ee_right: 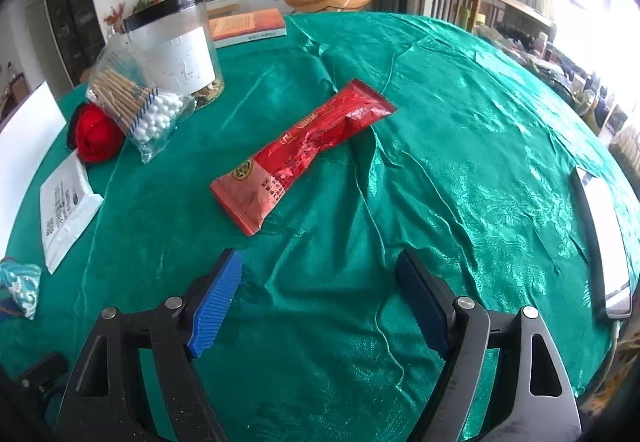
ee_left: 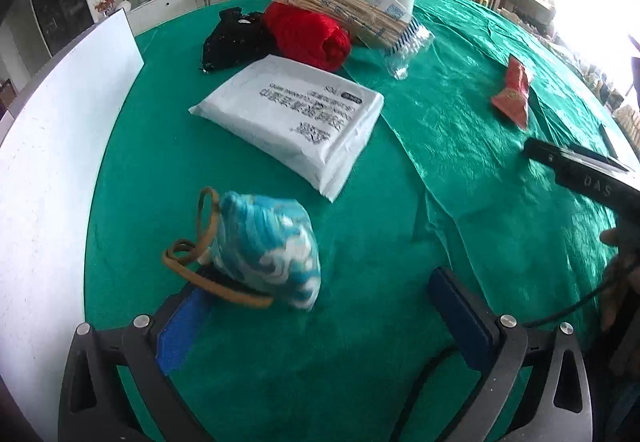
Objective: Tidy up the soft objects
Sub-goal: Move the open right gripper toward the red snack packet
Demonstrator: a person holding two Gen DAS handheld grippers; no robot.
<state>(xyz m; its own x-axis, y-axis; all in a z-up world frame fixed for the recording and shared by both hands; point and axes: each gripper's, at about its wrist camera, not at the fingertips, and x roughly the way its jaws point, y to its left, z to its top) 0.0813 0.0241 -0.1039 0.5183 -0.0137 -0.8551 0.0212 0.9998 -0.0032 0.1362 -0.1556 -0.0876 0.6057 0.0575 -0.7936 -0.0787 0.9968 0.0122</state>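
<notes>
I am holding my left claw (ee_left: 320,306) released around the blue pouch (ee_left: 268,246) on the desk (ee_left: 460,130); its strap may be snagging one finger. My right claw (ee_right: 320,302) is gaping short of the red packet (ee_right: 304,146), risking pinching cloth.

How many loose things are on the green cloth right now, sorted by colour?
Red: 2, yarn bundle, snack packet
Black: 1, fabric bundle
White: 1, mailer bag
Blue-white: 1, pouch
Clear: 3, chopstick bag, cotton swab bag, jar
Total: 8
</notes>
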